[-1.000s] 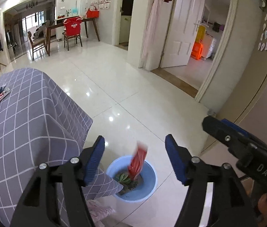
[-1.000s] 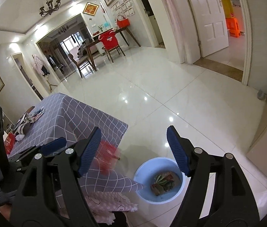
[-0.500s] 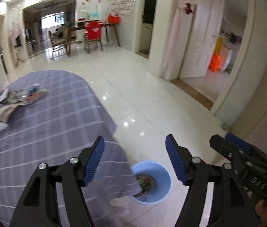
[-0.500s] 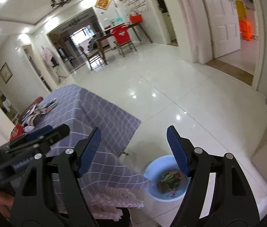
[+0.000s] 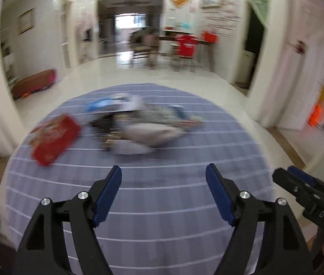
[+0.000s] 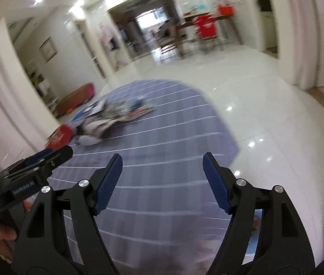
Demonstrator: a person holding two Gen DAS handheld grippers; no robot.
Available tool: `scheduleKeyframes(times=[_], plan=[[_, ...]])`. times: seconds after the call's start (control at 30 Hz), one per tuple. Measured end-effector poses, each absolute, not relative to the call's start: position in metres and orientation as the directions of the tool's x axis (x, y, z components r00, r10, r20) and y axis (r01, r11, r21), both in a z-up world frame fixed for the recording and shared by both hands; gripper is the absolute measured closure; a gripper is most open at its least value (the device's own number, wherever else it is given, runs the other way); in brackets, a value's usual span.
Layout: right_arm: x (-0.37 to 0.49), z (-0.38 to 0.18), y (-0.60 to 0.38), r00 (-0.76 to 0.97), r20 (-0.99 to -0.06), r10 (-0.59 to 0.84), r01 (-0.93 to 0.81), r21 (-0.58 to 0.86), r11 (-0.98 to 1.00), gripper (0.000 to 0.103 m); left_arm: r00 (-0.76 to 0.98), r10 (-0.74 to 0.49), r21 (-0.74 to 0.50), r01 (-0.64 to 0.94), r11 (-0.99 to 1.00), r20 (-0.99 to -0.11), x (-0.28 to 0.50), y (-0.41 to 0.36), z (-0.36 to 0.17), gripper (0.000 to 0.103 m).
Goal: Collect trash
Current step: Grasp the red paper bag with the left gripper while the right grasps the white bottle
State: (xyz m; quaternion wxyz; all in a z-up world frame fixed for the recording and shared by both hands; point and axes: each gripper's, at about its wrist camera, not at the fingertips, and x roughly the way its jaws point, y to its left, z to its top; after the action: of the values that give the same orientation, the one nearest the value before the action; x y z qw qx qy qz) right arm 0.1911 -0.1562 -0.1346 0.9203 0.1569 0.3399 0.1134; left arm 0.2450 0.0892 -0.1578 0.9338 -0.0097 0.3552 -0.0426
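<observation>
Grippers hovering empty over the checked tablecloth point(image 5: 139, 206), trash waiting at the far side.

Spreading both jaws wide: left gripper point(image 5: 163, 194) and right gripper point(image 6: 162, 180), gripping nothing. Lying at 11 o'clock of the left gripper: red packet point(image 5: 54, 138), flat on the cloth. Sprawling at 12 o'clock: heap of wrappers point(image 5: 143, 126), too blurred for sorting piece from piece. Judging by looks, probably handling light, thin and crinkly, likely slipping under flat pads; pinching a raised edge or corner of the packet rather than pressing down on its face. Reading "GenRobot.AI" on the left tool in the right view and "DAS" on the right tool; packet printing staying unreadable through blur.
</observation>
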Motion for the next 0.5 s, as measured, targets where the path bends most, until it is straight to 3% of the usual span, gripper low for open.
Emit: scheduleKeyframes(times=[0.23,0.5], plan=[[0.247,-0.147,-0.053,0.647,-0.659,0.382,-0.207,0.331,0.921,0.031,0.733,0.091,-0.055,-0.173,0.983,-0.674,0.267,0.218,-0.171,0.028],[0.295,-0.168,0.016,0.599,-0.725,0.340,-0.193,0.281,0.940,0.022,0.697,0.101,-0.081,-0.223,0.971,-0.710,0.292,0.275,-0.197,0.028]])
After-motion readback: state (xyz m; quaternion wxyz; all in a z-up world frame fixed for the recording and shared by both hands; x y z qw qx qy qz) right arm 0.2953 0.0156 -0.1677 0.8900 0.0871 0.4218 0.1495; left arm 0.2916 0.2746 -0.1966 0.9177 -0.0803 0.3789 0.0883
